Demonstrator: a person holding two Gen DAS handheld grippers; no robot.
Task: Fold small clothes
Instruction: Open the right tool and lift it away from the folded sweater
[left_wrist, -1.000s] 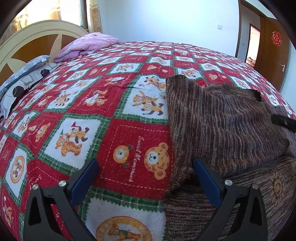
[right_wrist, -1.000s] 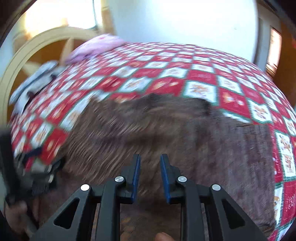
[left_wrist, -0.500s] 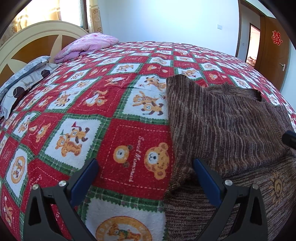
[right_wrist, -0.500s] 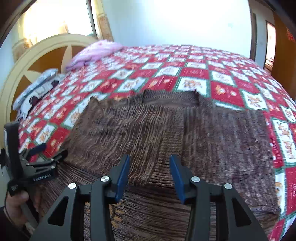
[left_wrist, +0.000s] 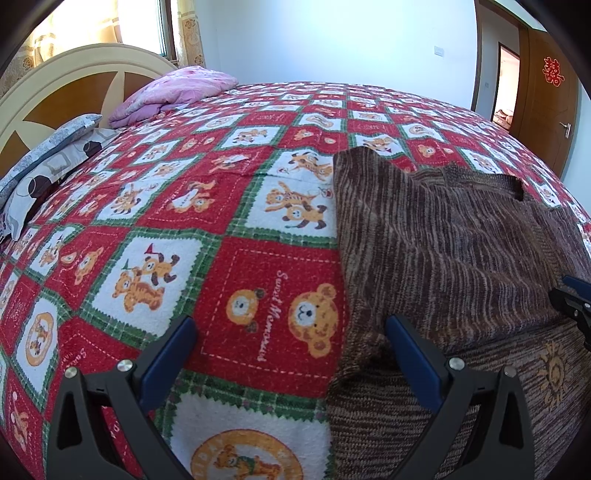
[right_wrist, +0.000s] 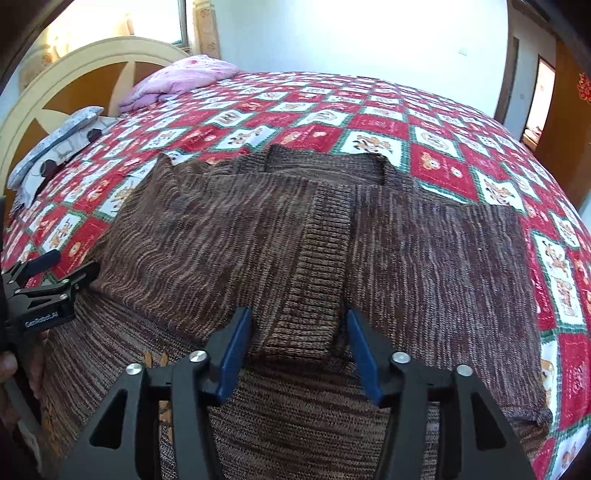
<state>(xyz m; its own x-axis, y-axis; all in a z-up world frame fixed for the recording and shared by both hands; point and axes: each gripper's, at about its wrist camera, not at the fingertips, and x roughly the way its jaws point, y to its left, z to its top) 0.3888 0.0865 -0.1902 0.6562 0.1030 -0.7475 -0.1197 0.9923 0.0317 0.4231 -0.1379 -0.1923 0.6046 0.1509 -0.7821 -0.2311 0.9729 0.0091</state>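
A brown striped knit sweater lies flat on the bed, both sleeves folded across its chest. A ribbed cuff ends between the fingers of my right gripper, which is open and empty just above it. My left gripper is open and empty, low over the sweater's left edge; one finger sits over the bedspread, the other over the knit. The left gripper also shows at the left edge of the right wrist view.
The bed has a red, white and green bear-print bedspread. A pink pillow and a grey patterned pillow lie by the cream and wood headboard. A wooden door stands at the right.
My right gripper has opened wide and pulled back toward the sweater's hem; the sleeve cuff now lies released on the chest. The left gripper has stayed still and open.
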